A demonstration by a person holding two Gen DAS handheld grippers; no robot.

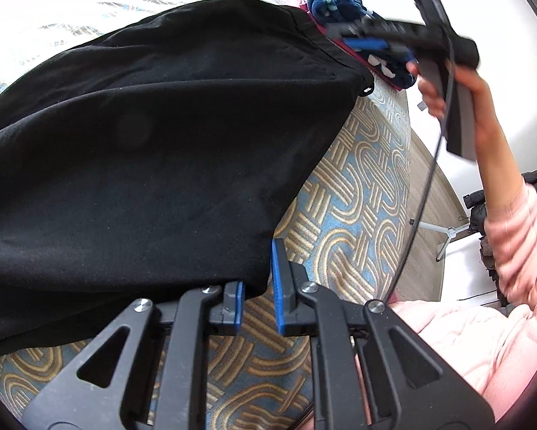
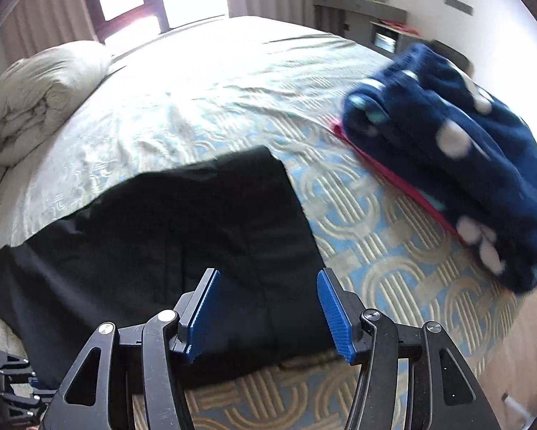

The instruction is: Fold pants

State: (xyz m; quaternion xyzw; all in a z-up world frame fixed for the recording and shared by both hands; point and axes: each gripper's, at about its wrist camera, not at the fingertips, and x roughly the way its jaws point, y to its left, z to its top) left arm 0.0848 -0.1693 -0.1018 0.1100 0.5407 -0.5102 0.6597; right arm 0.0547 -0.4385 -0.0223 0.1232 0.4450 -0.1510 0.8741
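Pants [image 2: 168, 236]: 1 black pair, flat on bed [image 2: 232, 82], long axis running left from 1 folded navy pile [image 2: 454, 157]. Left gripper [image 1: 257, 286] and right gripper [image 2: 268, 308]: jaws apart, empty.

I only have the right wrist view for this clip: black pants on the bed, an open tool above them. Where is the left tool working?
Observer: The left tool is at the near corner of the black pants. Its fingers are apart with the fabric's edge between them, not clamped.
Operator: Is my right tool touching the bed?
Observer: No. Seen from the left wrist, the right tool is held up in the air, blurred, toward the pants' far end by the navy spotted garment.
Operator: What else is on that side?
Observer: The hand gripping the right tool's handle, a pink sleeve and a cable hanging down from the tool.
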